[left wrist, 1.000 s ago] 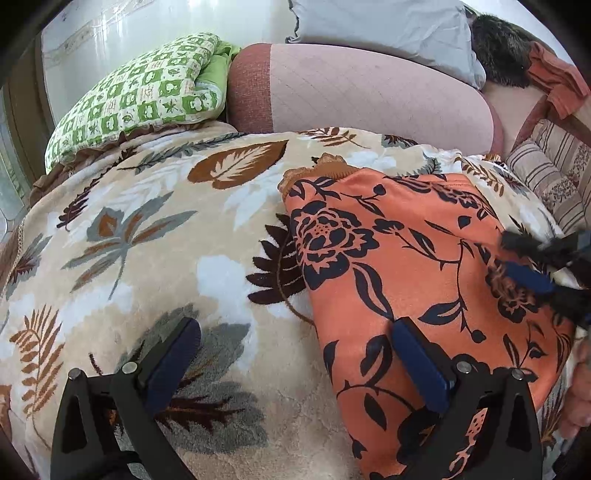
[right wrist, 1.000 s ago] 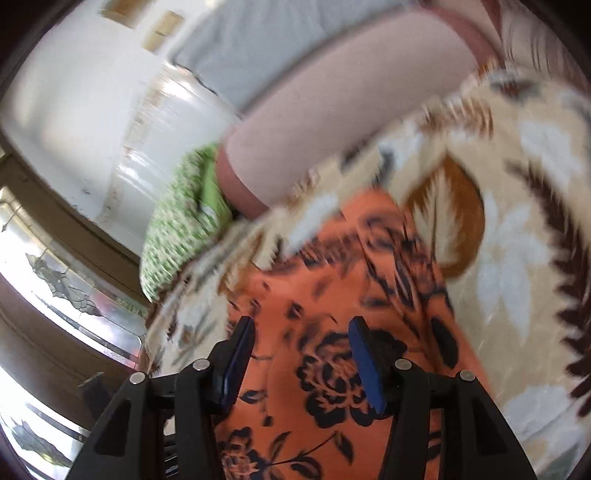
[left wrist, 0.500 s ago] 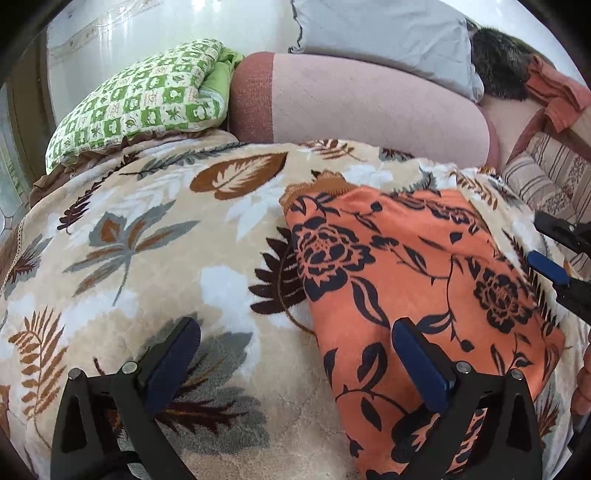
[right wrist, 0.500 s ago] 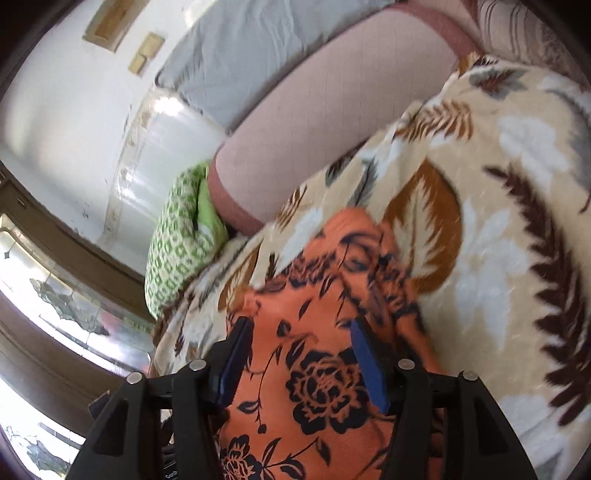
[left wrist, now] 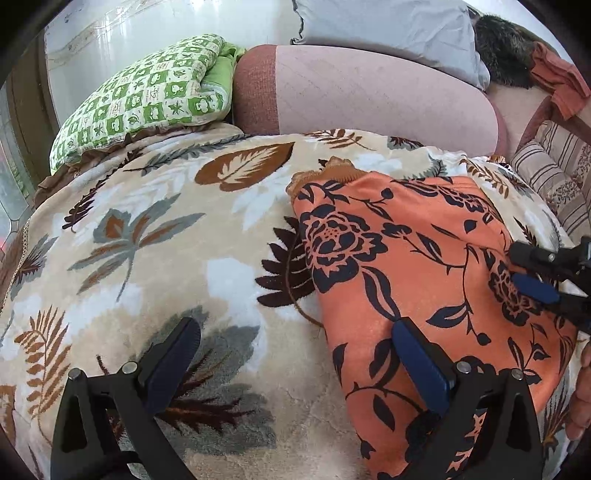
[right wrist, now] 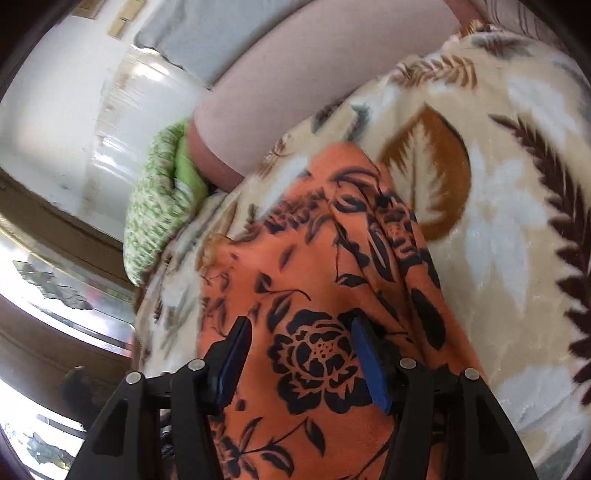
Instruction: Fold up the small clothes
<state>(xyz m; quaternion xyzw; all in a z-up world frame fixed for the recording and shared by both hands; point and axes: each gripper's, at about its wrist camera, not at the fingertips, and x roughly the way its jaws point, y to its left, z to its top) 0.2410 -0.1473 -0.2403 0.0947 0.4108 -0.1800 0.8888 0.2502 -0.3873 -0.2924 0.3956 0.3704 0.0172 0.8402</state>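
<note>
Lying flat on a leaf-patterned blanket [left wrist: 155, 236], one orange garment [left wrist: 399, 266] printed with dark navy roses, leaves and vines fills the 3 o'clock half of the left wrist view; a tan ruffled edge shows at its far corner, toward 12 o'clock. It looks folded into a rough rectangle, smooth on top.

The left gripper [left wrist: 295, 354] stands wide open with nothing between its pads; its 3 o'clock finger [left wrist: 421, 365] lies over the garment's near part, the other over bare blanket. The right gripper [right wrist: 301, 350] is open too, its two blue pads apart above a large printed rose; whether they touch the cloth I cannot tell. In the left view it reaches in from 3 o'clock over the garment's edge.

Compared with half a second ago, the right gripper has come back inward over the garment, and the cloth lies much as it did. The left gripper has not shifted.

Count: one garment, two grippers, one green checked pillow [left wrist: 147, 96] at 11 o'clock, one grey pillow [left wrist: 388, 29] at 1 o'clock, one pink bolster [left wrist: 369, 96] between.
</note>
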